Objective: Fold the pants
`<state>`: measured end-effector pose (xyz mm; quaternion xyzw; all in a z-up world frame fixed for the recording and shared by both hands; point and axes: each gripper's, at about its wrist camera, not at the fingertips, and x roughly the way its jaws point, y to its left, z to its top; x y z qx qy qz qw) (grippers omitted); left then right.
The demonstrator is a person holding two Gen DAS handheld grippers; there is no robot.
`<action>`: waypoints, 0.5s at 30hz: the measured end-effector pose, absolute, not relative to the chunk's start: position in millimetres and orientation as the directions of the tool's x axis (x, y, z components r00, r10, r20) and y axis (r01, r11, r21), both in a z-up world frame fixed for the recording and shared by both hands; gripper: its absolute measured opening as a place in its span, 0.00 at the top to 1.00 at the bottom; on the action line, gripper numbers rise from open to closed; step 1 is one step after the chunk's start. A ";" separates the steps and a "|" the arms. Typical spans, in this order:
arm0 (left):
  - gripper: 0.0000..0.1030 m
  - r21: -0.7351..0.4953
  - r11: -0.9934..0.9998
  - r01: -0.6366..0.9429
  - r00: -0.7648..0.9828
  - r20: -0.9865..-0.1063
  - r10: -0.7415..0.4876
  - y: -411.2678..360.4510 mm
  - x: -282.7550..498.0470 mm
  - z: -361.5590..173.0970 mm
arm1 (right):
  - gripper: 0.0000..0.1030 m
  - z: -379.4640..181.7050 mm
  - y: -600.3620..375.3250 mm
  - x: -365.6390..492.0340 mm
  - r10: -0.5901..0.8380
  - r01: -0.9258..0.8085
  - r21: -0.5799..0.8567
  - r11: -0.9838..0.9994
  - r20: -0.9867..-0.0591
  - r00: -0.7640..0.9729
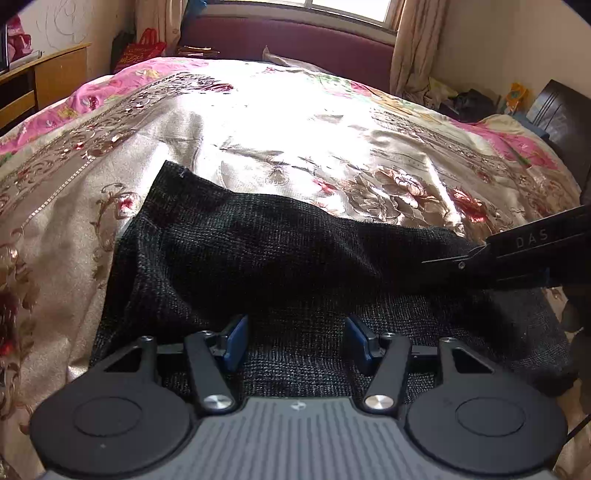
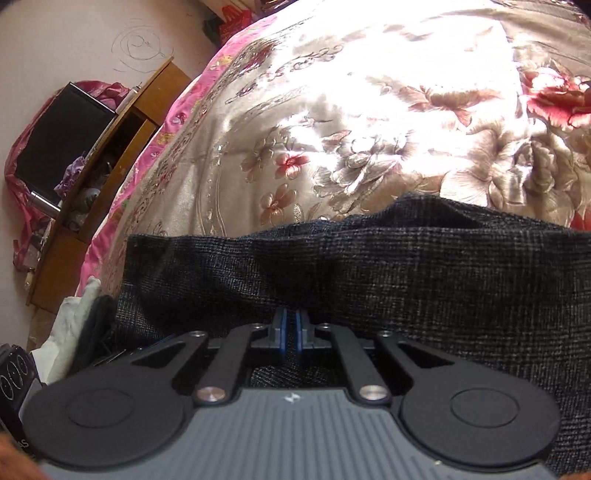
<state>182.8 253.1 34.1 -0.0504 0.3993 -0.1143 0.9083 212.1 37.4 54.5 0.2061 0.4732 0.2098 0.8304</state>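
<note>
Both wrist views look steeply down past their own claws, close over the dark pants (image 1: 258, 251) on the flowered bed (image 1: 295, 122), the left facing the window (image 1: 347, 7), the right angled toward the wooden desk (image 2: 110, 147), sharing pants and bedspread.

Dark pants (image 1: 258, 251) on floral bedspread (image 1: 295, 122), left gripper (image 1: 295, 343) apparently empty above

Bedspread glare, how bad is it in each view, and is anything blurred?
Left wrist view: sunlight blows out the middle of the bedspread, while the dark pants keep their weave. Right wrist view: the bedspread is washed out too, and the gripper body's near edge looks soft. Both views bend at the edges.
</note>
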 end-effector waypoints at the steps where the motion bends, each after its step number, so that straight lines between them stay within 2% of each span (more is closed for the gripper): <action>1: 0.33 -0.169 0.969 0.180 0.657 -0.713 -0.246 248.3 181.6 39.0 | 0.85 60.8 32.1 207.7 0.537 -0.168 0.528 0.832 -0.692 0.482; 4: 0.33 -0.160 0.960 0.231 0.651 -0.707 -0.275 237.0 187.5 46.4 | 0.86 65.6 8.3 201.8 0.487 -0.132 0.497 0.858 -0.702 0.520; 7: 0.32 -0.141 0.962 0.235 0.612 -0.747 -0.259 229.7 208.1 27.8 | 0.87 48.9 -20.0 206.5 0.351 -0.023 0.399 0.917 -0.775 0.525; 9: 0.28 -0.124 0.961 0.248 0.607 -0.753 -0.254 225.0 210.0 23.9 | 0.90 41.9 -46.5 203.6 0.360 0.039 0.442 0.896 -0.776 0.518; 13: 0.26 -0.081 0.959 0.272 0.604 -0.762 -0.235 216.9 205.3 30.6 | 0.81 53.5 -90.7 177.8 0.315 0.119 0.450 0.885 -0.767 0.559; 15: 0.26 -0.119 0.950 0.290 0.603 -0.748 -0.278 212.3 203.8 38.1 | 0.76 55.6 -110.8 163.8 0.300 0.160 0.460 0.874 -0.768 0.565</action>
